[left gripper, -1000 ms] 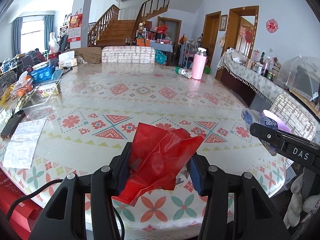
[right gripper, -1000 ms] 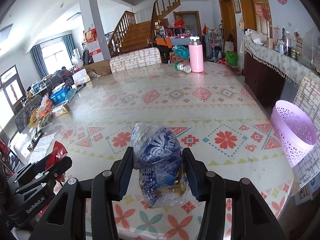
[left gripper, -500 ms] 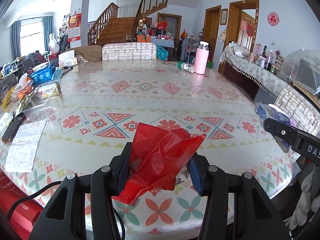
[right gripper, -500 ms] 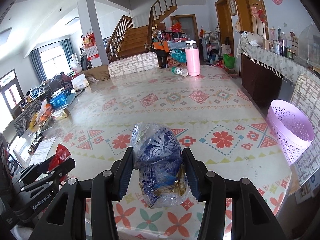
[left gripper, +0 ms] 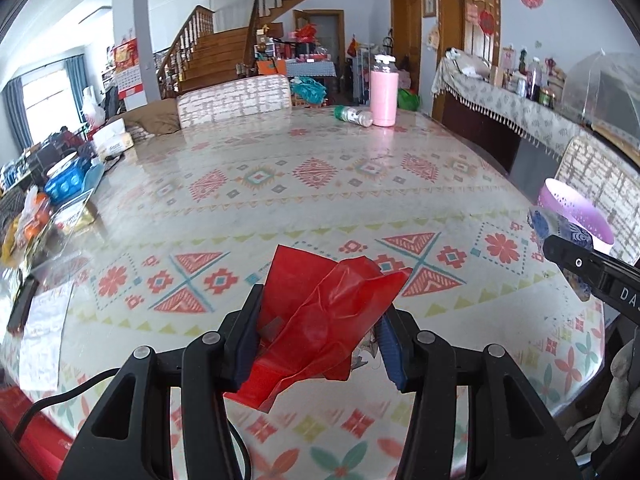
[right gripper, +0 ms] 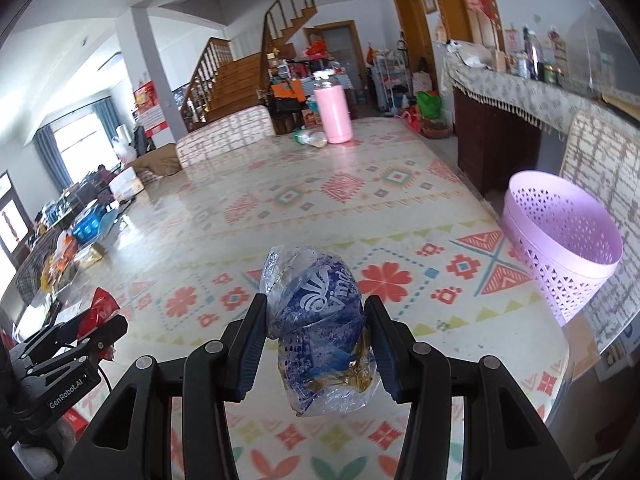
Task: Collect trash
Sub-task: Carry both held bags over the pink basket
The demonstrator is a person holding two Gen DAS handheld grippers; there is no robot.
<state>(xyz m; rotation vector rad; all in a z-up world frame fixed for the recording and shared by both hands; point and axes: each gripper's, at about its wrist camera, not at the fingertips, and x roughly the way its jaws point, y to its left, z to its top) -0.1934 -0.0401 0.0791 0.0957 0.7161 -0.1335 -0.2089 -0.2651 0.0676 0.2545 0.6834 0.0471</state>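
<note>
A crumpled red plastic wrapper [left gripper: 324,320] is pinched in my left gripper [left gripper: 318,336], held above the patterned table [left gripper: 304,196]. My right gripper [right gripper: 316,340] is shut on a crumpled blue and clear plastic bag [right gripper: 320,320], also above the table. A lilac perforated basket [right gripper: 560,240] stands off the table's right edge, to the right of my right gripper; in the left wrist view the basket [left gripper: 572,212] shows behind the right gripper [left gripper: 576,256]. The right wrist view catches the left gripper [right gripper: 96,320] with its red wrapper at the lower left.
A pink flask [left gripper: 384,96] and a lying bottle [left gripper: 354,116] sit at the table's far end. Boxes, snack packets and papers [left gripper: 44,328] crowd the left edge. Chairs [left gripper: 236,100] stand at the far side and the right, with a sideboard [right gripper: 532,100] beyond.
Both grippers have swung to the right with their loads still held. The lilac basket now looks larger and nearer in the right wrist view, and shows in the left wrist view.
</note>
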